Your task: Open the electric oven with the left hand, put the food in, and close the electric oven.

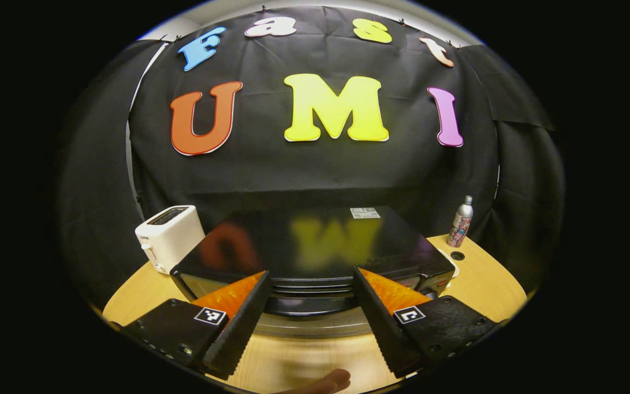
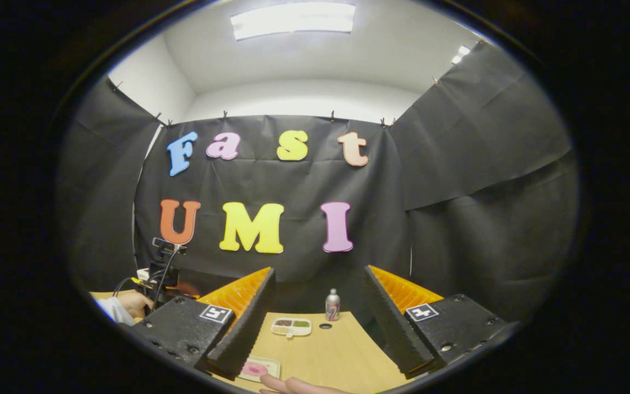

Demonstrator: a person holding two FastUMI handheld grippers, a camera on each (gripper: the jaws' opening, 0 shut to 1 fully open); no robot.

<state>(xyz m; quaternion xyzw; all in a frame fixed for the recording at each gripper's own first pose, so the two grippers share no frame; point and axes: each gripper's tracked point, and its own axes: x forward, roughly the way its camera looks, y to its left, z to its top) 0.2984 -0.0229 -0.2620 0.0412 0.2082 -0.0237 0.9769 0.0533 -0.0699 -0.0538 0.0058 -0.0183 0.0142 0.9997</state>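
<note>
— Black and glossy, the electric oven [image 1: 315,246] sits near the back edge of the wooden tabletop [image 1: 479,284], straight ahead of the left gripper [image 1: 312,306]. Why is it lined up that way?

— My guess is it's squared up for the door: its jaws stand wide with nothing between them, hovering just before the oven's front. The door looks closed, so opening isn't done yet.

— And the food?

— In the right gripper view, two trays lie on the tabletop: a white divided tray [image 2: 291,326] toward the back edge, and a pink food tray [image 2: 259,368] at the near edge, just beside the right gripper [image 2: 315,323]. That one is likely kept close for loading.

— Is the right gripper holding anything?

— No, it's spread wide and empty, raised over the table, seemingly waiting.

— Anything else?

— One white toaster [image 1: 170,235] at the oven's left side, one bottle [image 1: 461,221] near the back right corner. One hand [image 2: 134,302] in a light sleeve shows at the left of the right gripper view.
</note>
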